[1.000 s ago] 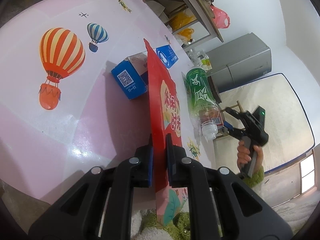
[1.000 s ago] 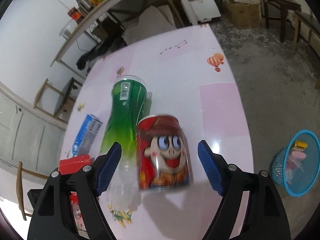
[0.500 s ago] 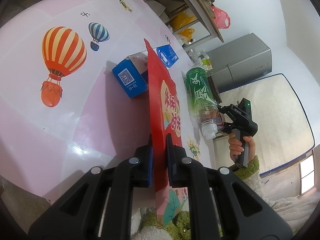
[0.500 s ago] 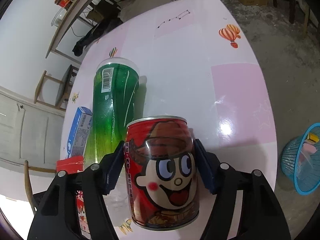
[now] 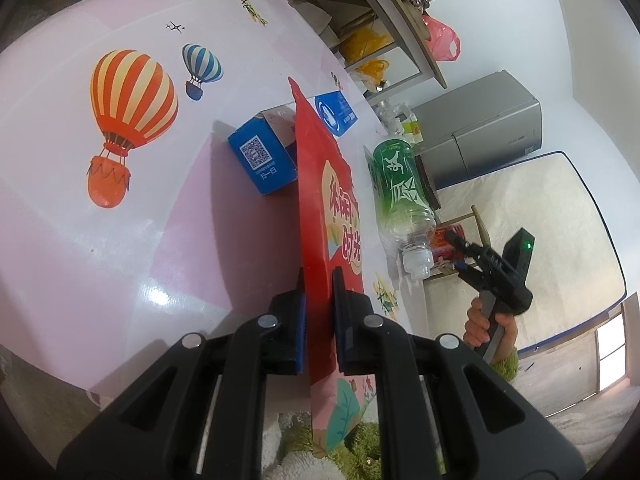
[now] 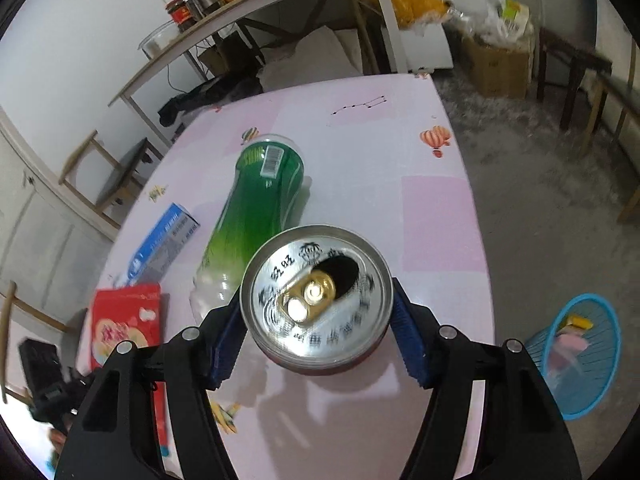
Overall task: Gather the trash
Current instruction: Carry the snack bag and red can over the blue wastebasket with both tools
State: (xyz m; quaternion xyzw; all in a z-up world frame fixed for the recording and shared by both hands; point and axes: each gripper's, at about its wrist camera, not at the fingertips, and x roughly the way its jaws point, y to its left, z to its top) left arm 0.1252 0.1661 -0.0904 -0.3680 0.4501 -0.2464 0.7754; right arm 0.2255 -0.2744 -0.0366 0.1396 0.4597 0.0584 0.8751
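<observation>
My left gripper (image 5: 318, 280) is shut on a flat red snack bag (image 5: 320, 184), which it holds edge-on over the pink table (image 5: 120, 240). My right gripper (image 6: 316, 316) is shut on a red drink can (image 6: 316, 292), both blue pads pressed on its sides and its opened silver top facing the camera. A green plastic bottle (image 6: 256, 216) lies on its side just behind the can. In the left wrist view the right gripper (image 5: 454, 250) holds the can (image 5: 440, 240) beside the bottle's neck (image 5: 416, 256).
A blue box (image 5: 260, 160) with a QR code and a blue-and-white box (image 6: 164, 240) lie on the table. A blue mesh basket (image 6: 580, 360) with some scraps stands on the floor at the right. Shelves, chairs and cartons stand behind the table.
The right jaws closed on the red can and tipped it, so its top now faces the camera. The left gripper and the red bag stayed put.
</observation>
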